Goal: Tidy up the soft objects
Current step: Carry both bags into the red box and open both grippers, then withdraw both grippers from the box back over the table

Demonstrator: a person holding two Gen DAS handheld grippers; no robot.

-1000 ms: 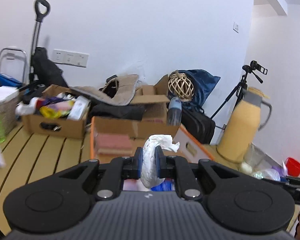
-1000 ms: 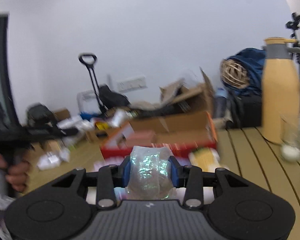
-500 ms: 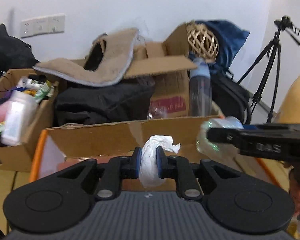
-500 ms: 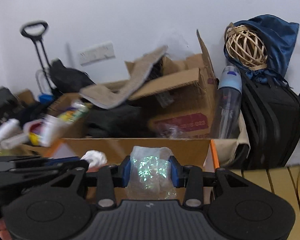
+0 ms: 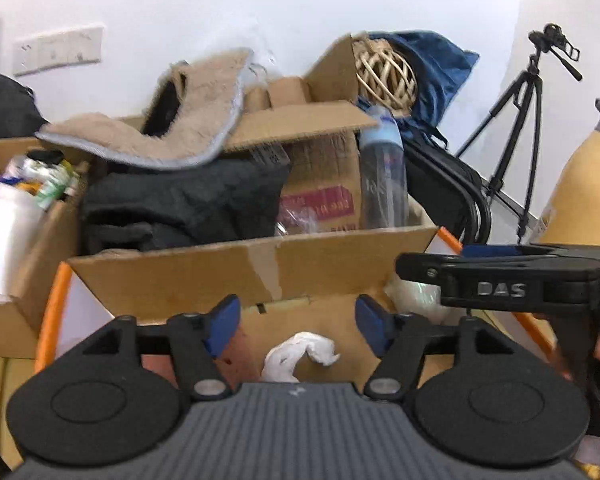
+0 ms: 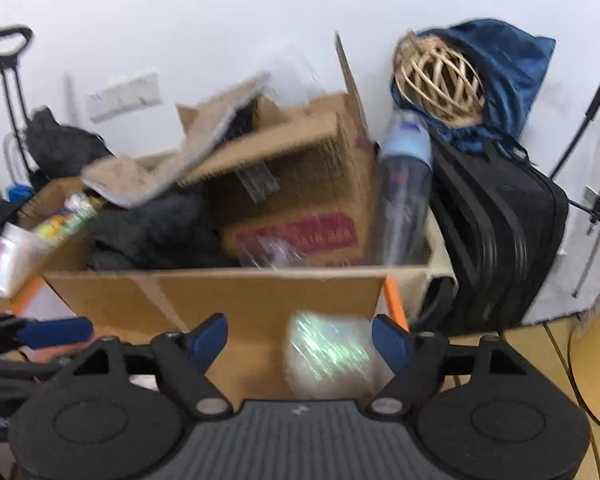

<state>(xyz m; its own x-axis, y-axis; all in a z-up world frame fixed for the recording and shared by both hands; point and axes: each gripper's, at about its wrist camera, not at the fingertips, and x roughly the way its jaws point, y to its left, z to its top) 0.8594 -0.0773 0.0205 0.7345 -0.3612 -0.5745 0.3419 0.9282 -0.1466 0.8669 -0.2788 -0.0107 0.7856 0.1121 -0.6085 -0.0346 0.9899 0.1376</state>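
Note:
My left gripper (image 5: 298, 322) is open above an orange-edged cardboard box (image 5: 172, 276). A crumpled white tissue (image 5: 296, 356) is loose below its jaws, inside the box. My right gripper (image 6: 300, 338) is open over the same box (image 6: 204, 296). A shiny clear plastic wad (image 6: 330, 354) is blurred between and below its jaws, near the right pad. That wad (image 5: 414, 294) and the right gripper's arm (image 5: 500, 276) also show in the left wrist view.
Behind the box stand more cardboard boxes with a beige fleece (image 5: 172, 136), dark clothing (image 5: 188, 200), a clear bottle (image 5: 382, 176), a wicker ball (image 5: 384, 72) and a black bag (image 6: 496, 232). A tripod (image 5: 516, 136) and a tan flask (image 5: 580, 200) are at the right.
Both grippers have opened. The white tissue has left the left jaws and dropped into the box. The shiny plastic wad has left the right jaws and is falling.

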